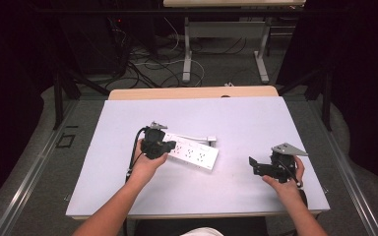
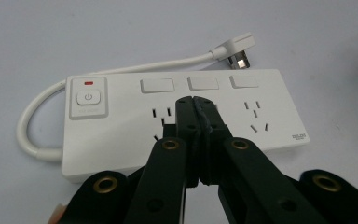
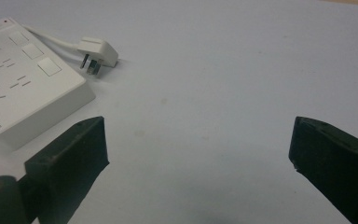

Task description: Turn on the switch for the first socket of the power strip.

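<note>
Above the white power strip [image 1: 193, 154] lying mid-counter [image 1: 256, 118], the left claw [image 2: 196, 103] hovers pinched shut on nothing near the sockets, where a careless jab could skid the strip toward the wide-open right claw [image 3: 198, 140], idle beyond its plug [image 3: 98, 53].

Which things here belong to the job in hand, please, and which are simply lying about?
In use:
- white power strip
- its plug and cord
- left gripper, shut above the strip
- right gripper, open

Lying about:
- floor cables
- second table behind
</note>
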The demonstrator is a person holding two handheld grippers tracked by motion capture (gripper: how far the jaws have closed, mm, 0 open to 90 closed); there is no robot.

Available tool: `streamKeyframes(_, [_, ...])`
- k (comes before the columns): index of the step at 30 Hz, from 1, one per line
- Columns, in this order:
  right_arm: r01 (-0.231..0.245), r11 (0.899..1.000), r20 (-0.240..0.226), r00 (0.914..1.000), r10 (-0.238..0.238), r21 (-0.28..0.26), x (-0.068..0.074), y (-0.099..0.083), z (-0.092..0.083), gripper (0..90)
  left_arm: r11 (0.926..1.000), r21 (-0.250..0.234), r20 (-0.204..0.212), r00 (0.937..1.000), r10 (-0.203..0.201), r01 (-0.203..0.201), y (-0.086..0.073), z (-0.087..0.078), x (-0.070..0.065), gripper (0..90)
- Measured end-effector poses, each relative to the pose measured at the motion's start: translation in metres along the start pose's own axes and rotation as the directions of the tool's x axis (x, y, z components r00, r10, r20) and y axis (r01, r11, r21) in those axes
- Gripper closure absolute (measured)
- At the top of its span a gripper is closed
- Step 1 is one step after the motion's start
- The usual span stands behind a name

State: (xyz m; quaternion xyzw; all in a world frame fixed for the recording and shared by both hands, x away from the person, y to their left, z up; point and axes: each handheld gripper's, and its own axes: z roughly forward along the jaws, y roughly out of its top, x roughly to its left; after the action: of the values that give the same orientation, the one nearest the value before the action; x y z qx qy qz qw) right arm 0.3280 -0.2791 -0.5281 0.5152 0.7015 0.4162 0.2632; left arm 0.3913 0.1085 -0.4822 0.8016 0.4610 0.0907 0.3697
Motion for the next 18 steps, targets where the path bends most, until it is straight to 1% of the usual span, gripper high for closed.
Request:
streamKeyframes(3, [-0.001, 1.000, 0.002, 1.0000, 0.001, 0.004, 0.000, 0.000, 0.000, 3.7, 1.0000, 0.006, 0.001, 1.0000, 0.002, -0.002, 0.004, 0.001, -0.001, 90.0])
streamKeyframes(5, [0.001, 1.000, 0.003, 1.0000, -0.001, 0.003, 0.000, 0.000, 0.000, 3.7, 0.9999, 0.003, 0.003, 0.9999, -0.013, 0.013, 0.006, 0.003, -0.002, 90.0])
streamKeyframes(6, [0.002, 1.000, 0.002, 1.0000, -0.002, 0.003, 0.000, 0.000, 0.000, 3.7, 1.0000, 0.006, 0.000, 1.0000, -0.008, 0.008, 0.008, 0.003, -0.001, 90.0])
streamKeyframes(8, [0.002, 1.000, 0.001, 1.0000, -0.002, 0.003, 0.000, 0.000, 0.000, 3.7, 0.9998, 0.009, -0.003, 0.9999, -0.016, 0.016, 0.011, 0.004, -0.002, 90.0])
streamKeyframes(9, [0.002, 1.000, 0.001, 1.0000, -0.002, 0.003, 0.000, 0.000, 0.000, 3.7, 0.9997, 0.009, 0.003, 0.9997, -0.023, 0.023, 0.012, 0.004, -0.002, 90.0])
streamKeyframes(10, [0.001, 1.000, -0.002, 1.0000, -0.001, 0.001, 0.000, 0.000, 0.000, 3.7, 0.9997, 0.013, 0.002, 0.9998, -0.020, 0.020, 0.014, 0.004, -0.002, 90.0])
streamKeyframes(13, [0.001, 1.000, 0.003, 1.0000, -0.001, 0.001, 0.000, 0.000, 0.000, 3.8, 0.9991, 0.018, 0.001, 0.9993, -0.038, 0.038, 0.018, 0.004, -0.002, 90.0])
streamKeyframes(14, [0.000, 1.000, -0.003, 1.0000, 0.000, 0.001, 0.000, 0.000, 0.001, 3.8, 0.9992, 0.024, 0.007, 0.9994, -0.032, 0.032, 0.020, 0.005, -0.002, 90.0])
streamKeyframes(17, [0.001, 1.000, 0.004, 1.0000, -0.001, 0.000, 0.001, 0.000, 0.001, 3.8, 0.9978, 0.028, 0.002, 0.9982, -0.060, 0.060, 0.024, 0.006, -0.002, 90.0])
streamKeyframes(18, [0.003, 1.000, 0.003, 1.0000, -0.003, -0.001, 0.000, 0.000, 0.001, 3.8, 0.9977, 0.033, 0.000, 0.9983, -0.059, 0.058, 0.026, 0.007, -0.001, 90.0])
